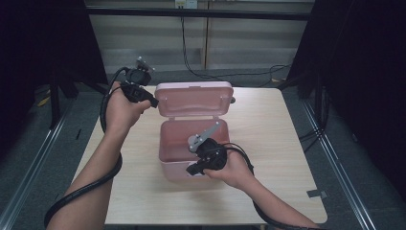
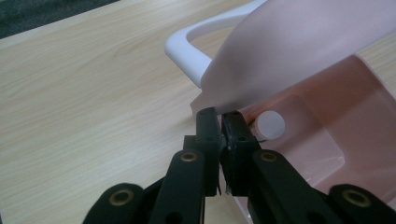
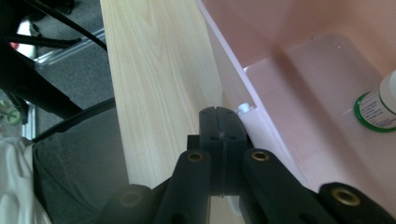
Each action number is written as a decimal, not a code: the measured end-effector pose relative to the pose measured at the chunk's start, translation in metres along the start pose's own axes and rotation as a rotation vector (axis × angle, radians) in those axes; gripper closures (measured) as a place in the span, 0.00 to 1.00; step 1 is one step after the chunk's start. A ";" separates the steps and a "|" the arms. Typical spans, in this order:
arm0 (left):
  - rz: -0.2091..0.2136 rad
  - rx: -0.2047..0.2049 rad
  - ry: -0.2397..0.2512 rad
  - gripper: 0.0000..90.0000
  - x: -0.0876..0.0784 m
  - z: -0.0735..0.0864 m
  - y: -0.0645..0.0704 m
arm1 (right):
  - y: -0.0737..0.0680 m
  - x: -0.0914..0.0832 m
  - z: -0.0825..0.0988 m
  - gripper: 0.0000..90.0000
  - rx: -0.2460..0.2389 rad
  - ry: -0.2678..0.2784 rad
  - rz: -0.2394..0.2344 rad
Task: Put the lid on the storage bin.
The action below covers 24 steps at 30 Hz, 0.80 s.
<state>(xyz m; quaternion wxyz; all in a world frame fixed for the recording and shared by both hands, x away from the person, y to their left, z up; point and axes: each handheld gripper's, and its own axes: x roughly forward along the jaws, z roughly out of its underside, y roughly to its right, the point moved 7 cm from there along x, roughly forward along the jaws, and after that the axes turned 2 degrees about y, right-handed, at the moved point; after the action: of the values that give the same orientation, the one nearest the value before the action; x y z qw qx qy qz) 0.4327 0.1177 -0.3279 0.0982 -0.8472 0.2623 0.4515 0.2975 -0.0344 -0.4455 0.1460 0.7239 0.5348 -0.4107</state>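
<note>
So there's a pink plastic box (image 1: 191, 143) sitting around the middle of a light wood table (image 1: 277, 158), lid (image 1: 194, 99) flipped up and standing open at the far side.

Left gripper (image 1: 152, 102) is up at the lid's left corner. In the left gripper view (image 2: 219, 122) the jaws are nearly together with just a thin gap, and the lid's pink edge comes down right at the tips. It looks pinched on that corner, but the actual contact is hidden behind the jaw tips, so I can't say for sure. A white handle (image 2: 189, 51) curves out behind the lid, lying over the table. Down inside the box there's a small round white cap-looking thing (image 2: 271, 125).

Right gripper (image 1: 193, 168) is at the near front wall of the box, low, with the hand (image 1: 234, 167) behind it. In the right gripper view (image 3: 223, 122) the jaws are pressed fully together, no gap, nothing between them. The tips sit right up against the outside of the box's wall, next to a little white nub (image 3: 243, 109) on the rim. Can't tell if they're actually touching the wall or just beside it.

Inside the box, over at the edge of that same view, there's a small white bottle (image 3: 385, 105) with a green band around the label, resting on the box floor.
</note>
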 end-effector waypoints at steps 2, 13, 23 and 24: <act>0.000 0.007 -0.015 0.97 -0.001 0.002 0.000 | 0.001 -0.001 0.000 1.00 -0.001 -0.002 -0.004; 0.026 0.002 -0.021 0.99 0.002 0.006 -0.004 | 0.011 -0.024 -0.001 1.00 0.016 0.048 0.004; 0.031 -0.010 -0.025 0.85 0.014 0.004 -0.007 | 0.008 -0.017 0.002 1.00 -0.009 0.029 0.001; 0.025 -0.009 -0.026 0.84 0.014 0.004 -0.008 | 0.008 -0.017 0.002 1.00 -0.010 0.027 0.003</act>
<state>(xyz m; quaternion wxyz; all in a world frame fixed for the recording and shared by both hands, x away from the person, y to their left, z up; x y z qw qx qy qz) 0.4407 0.1216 -0.3419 0.0923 -0.8384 0.2695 0.4647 0.3019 -0.0497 -0.4361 0.1430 0.7293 0.5379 -0.3980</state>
